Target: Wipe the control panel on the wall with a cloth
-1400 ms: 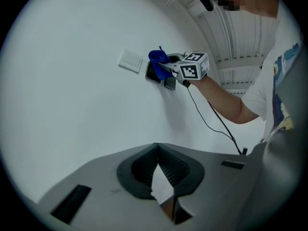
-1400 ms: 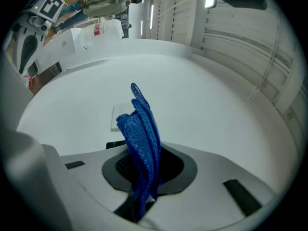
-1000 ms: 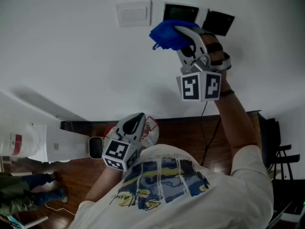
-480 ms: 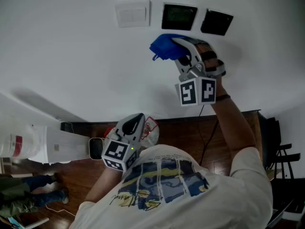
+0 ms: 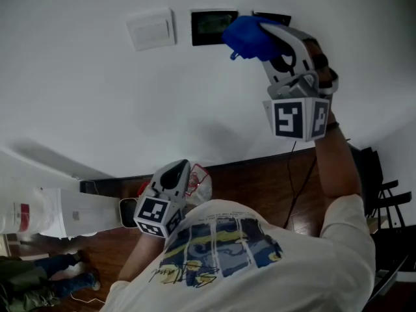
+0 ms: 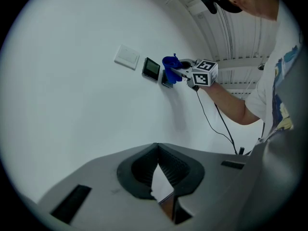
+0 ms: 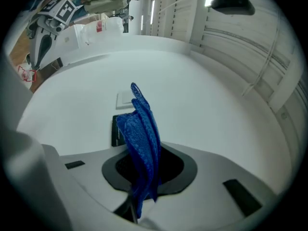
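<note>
On the white wall hang a white switch plate point(image 5: 151, 29), a black control panel point(image 5: 213, 26) and a second black panel point(image 5: 272, 16) to its right. My right gripper point(image 5: 260, 34) is raised to the wall, shut on a blue cloth point(image 5: 249, 38). The cloth lies against the wall between the two black panels and hides most of the right one. In the right gripper view the cloth point(image 7: 142, 138) stands up out of the jaws, with the panel point(image 7: 117, 129) just behind it. My left gripper point(image 5: 181, 169) hangs low by the person's chest, shut and holding nothing.
A white cylinder point(image 5: 39, 210) lies at the lower left. Below the wall is dark wood flooring point(image 5: 260, 181) with a black cable point(image 5: 292, 187) running down it. A red-and-white bag point(image 5: 198, 177) sits behind the left gripper. A dark chair point(image 5: 387, 200) stands at far right.
The right gripper carried the cloth from below the middle panel up and right onto the right-hand panel. The head view shifted a little. The left gripper stayed put.
</note>
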Demonstrator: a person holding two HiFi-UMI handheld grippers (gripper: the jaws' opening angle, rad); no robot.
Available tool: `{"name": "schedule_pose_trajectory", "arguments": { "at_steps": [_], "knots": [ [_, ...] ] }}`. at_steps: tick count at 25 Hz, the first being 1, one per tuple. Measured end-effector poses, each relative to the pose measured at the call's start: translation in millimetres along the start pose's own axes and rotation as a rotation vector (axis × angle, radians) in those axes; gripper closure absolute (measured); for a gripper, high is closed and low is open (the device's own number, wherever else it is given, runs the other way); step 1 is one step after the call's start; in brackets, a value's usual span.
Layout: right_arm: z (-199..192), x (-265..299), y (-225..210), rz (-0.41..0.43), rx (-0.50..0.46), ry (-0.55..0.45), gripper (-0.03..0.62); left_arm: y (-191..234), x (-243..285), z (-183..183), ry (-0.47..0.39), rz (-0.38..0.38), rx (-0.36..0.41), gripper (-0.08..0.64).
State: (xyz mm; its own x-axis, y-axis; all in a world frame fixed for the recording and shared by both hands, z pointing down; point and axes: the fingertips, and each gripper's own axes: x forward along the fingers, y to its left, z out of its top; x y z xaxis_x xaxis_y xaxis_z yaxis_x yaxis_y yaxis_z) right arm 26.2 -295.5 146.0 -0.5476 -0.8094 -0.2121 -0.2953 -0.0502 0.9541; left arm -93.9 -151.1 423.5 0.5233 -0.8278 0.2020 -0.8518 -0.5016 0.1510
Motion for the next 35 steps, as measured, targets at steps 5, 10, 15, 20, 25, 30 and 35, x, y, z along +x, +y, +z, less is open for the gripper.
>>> {"name": "schedule_pose_trajectory", "arguments": {
  "at_steps": [5,10,15,20,25,30,35],
  "knots": [
    [-36,5,-27,-0.043,0.005,0.045,0.505,-6,8,2,0.008,0.006,-0.001,0.558],
    [-52,8,-7,-0.004,0.016,0.045,0.505,-14,13,1,0.019,0.016,-0.002,0.558],
    [-58,1,24,0.038,0.021,0.029,0.505,-18,17,-4,0.037,0.026,0.000,0.558],
    [-64,-6,59,0.088,0.044,0.024,0.505,-23,21,-5,0.043,0.030,-0.003,0.558],
    [-75,-5,99,0.179,0.053,0.036,0.505,-25,21,-4,0.046,0.036,0.009,0.558],
    [-69,-11,80,0.161,0.066,0.011,0.505,-23,19,-1,0.041,0.050,0.012,0.558],
    [-43,-18,17,0.054,0.034,-0.044,0.505,-21,19,-1,0.044,0.051,0.006,0.558]
  ]
}}
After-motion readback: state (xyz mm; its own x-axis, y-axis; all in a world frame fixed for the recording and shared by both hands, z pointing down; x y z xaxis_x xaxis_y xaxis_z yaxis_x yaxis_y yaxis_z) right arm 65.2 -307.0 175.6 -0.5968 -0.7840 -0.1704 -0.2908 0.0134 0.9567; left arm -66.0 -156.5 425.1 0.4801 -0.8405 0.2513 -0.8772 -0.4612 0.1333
